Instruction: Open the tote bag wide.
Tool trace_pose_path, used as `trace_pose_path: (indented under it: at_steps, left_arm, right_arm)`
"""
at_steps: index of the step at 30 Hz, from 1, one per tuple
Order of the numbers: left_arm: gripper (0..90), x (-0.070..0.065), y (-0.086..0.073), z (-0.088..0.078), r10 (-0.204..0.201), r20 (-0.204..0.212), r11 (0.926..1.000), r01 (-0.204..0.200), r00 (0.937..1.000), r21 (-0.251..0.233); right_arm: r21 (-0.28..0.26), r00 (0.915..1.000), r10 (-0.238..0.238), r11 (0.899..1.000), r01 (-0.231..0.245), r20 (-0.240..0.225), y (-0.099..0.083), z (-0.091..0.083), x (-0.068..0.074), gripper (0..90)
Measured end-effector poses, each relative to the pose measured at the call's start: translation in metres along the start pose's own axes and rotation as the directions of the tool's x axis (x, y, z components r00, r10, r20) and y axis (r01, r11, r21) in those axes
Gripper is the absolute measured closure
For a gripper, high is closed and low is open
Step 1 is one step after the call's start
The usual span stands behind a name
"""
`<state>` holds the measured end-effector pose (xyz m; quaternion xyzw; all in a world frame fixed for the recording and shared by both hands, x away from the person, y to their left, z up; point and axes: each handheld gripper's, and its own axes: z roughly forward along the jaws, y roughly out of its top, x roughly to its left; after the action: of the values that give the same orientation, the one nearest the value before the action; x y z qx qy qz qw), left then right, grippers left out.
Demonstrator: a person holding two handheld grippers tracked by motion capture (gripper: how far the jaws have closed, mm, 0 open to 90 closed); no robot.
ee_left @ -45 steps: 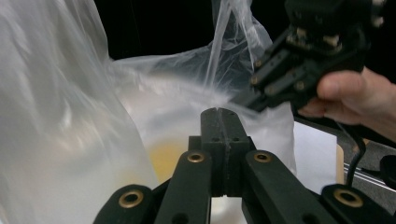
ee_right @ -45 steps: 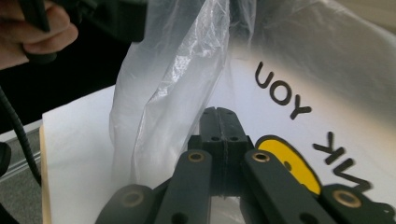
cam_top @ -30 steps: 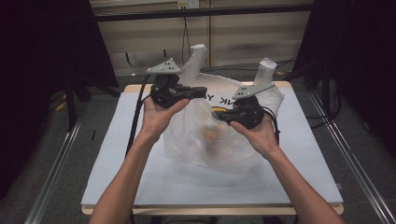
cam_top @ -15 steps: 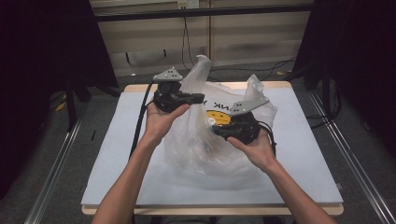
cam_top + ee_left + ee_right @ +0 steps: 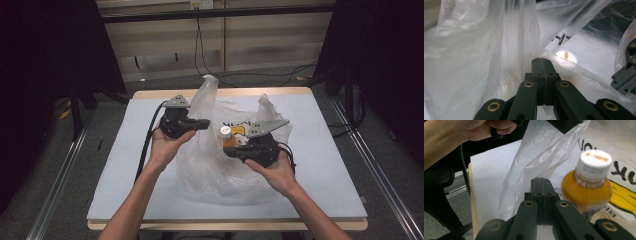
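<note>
At the bag's (image 5: 220, 165) mouth, both hand-held grippers (image 5: 204, 123) (image 5: 231, 152) pinch its plastic edges, bottle (image 5: 228, 137) between.

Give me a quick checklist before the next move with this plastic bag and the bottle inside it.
1. Left gripper jaws closed on a bag handle: ok.
2. Right gripper jaws closed on the other handle: ok, film pinched.
3. Bottle upright inside bag: ok.
4. Bottle cap on: ok.
5. Bag base on table: ok.
6. Bag free of tears: cannot tell.
</note>
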<state>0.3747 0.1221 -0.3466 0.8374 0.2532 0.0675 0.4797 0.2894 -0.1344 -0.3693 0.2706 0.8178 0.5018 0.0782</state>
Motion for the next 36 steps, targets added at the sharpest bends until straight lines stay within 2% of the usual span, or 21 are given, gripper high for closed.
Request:
trace_pose_path:
  at_steps: [3,4,5,6,7,10,13,14,16,17,19,21,22,24,27,29,30,32,33,34,36]
  left_arm:
    - [90.0,0.006,-0.013,0.002,-0.023,-0.007,0.9995,0.024,0.9997,0.022]
    - [90.0,0.009,-0.023,0.006,-0.032,-0.014,0.9985,0.033,0.9994,0.044]
    - [90.0,0.009,-0.023,0.006,-0.032,-0.014,0.9985,0.033,0.9994,0.044]
    - [90.0,0.011,-0.033,0.010,-0.049,-0.008,0.9972,0.050,0.9987,0.056]
    - [90.0,0.011,-0.033,0.010,-0.049,-0.008,0.9972,0.050,0.9987,0.056]
    - [90.0,0.012,-0.046,0.020,-0.057,-0.006,0.9948,0.057,0.9983,0.085]
    - [90.0,0.012,-0.060,0.033,-0.063,0.002,0.9898,0.063,0.9980,0.128]
    - [90.0,0.012,-0.060,0.033,-0.063,0.002,0.9898,0.063,0.9980,0.128]
    - [90.0,0.012,-0.068,0.040,-0.062,0.004,0.9843,0.061,0.9981,0.166]
    - [90.0,0.013,-0.077,0.046,-0.066,0.004,0.9795,0.064,0.9978,0.191]
    - [90.0,0.014,-0.082,0.048,-0.069,0.011,0.9791,0.065,0.9976,0.193]
    - [90.0,0.014,-0.090,0.052,-0.089,0.022,0.9784,0.083,0.9958,0.189]
    - [90.0,0.014,-0.093,0.055,-0.083,0.027,0.9785,0.077,0.9962,0.192]
    - [90.0,0.011,-0.096,0.058,-0.066,0.036,0.9729,0.056,0.9972,0.225]
    - [90.0,0.008,-0.101,0.061,-0.054,0.038,0.9708,0.044,0.9978,0.236]
    - [90.0,0.006,-0.104,0.061,-0.051,0.044,0.9637,0.038,0.9977,0.264]
    - [90.0,0.007,-0.105,0.061,-0.043,0.046,0.9606,0.029,0.9980,0.276]
    - [90.0,0.006,-0.108,0.061,-0.049,0.040,0.9578,0.035,0.9980,0.285]
    - [90.0,0.007,-0.110,0.061,-0.054,0.046,0.9579,0.038,0.9975,0.285]
    - [90.0,0.007,-0.112,0.061,-0.055,0.038,0.9548,0.042,0.9978,0.294]
    - [90.0,0.006,-0.113,0.061,-0.051,0.039,0.9542,0.037,0.9979,0.297]
  right_arm:
    - [0.009,0.9999,0.014,1.000,-0.014,-0.001,-0.009,0.001,-0.003,90.0]
    - [0.009,0.9999,0.016,1.000,-0.016,-0.002,-0.011,0.002,-0.004,90.0]
    - [0.013,0.9994,0.033,0.999,-0.034,0.007,-0.017,0.002,-0.008,90.0]
    - [0.015,0.9990,0.043,0.999,-0.043,0.009,-0.020,0.001,-0.010,90.0]
    - [0.016,0.9985,0.053,0.998,-0.054,0.015,-0.022,0.001,-0.012,90.0]
    - [0.016,0.9972,0.071,0.997,-0.071,0.024,-0.027,0.000,-0.017,90.0]
    - [0.021,0.9954,0.089,0.996,-0.090,0.033,-0.037,0.003,-0.024,90.0]
    - [0.021,0.9954,0.089,0.996,-0.090,0.033,-0.037,0.003,-0.024,90.0]
    - [0.022,0.9939,0.105,0.994,-0.106,0.035,-0.047,0.008,-0.030,90.0]
    - [0.021,0.9921,0.121,0.992,-0.122,0.033,-0.050,0.009,-0.031,90.0]
    - [0.023,0.9918,0.123,0.992,-0.124,0.033,-0.054,0.011,-0.033,90.0]
    - [0.044,0.9916,0.124,0.991,-0.126,0.038,-0.061,0.015,-0.037,90.0]
    - [0.055,0.9913,0.123,0.991,-0.126,0.045,-0.064,0.017,-0.039,90.0]
    - [0.059,0.9898,0.138,0.988,-0.140,0.036,-0.071,0.021,-0.043,90.0]
    - [0.092,0.9897,0.137,0.986,-0.141,0.042,-0.081,0.029,-0.048,90.0]
    - [0.116,0.9874,0.150,0.981,-0.155,0.048,-0.087,0.033,-0.050,90.0]
    - [0.126,0.9876,0.148,0.980,-0.154,0.050,-0.090,0.034,-0.051,90.0]
    - [0.149,0.9877,0.148,0.977,-0.154,0.051,-0.094,0.037,-0.052,90.0]
    - [0.159,0.9887,0.140,0.976,-0.147,0.053,-0.096,0.038,-0.052,90.0]
    - [0.180,0.9901,0.125,0.974,-0.134,0.064,-0.097,0.040,-0.051,90.0]
    - [0.220,0.9908,0.117,0.967,-0.130,0.068,-0.101,0.045,-0.050,90.0]
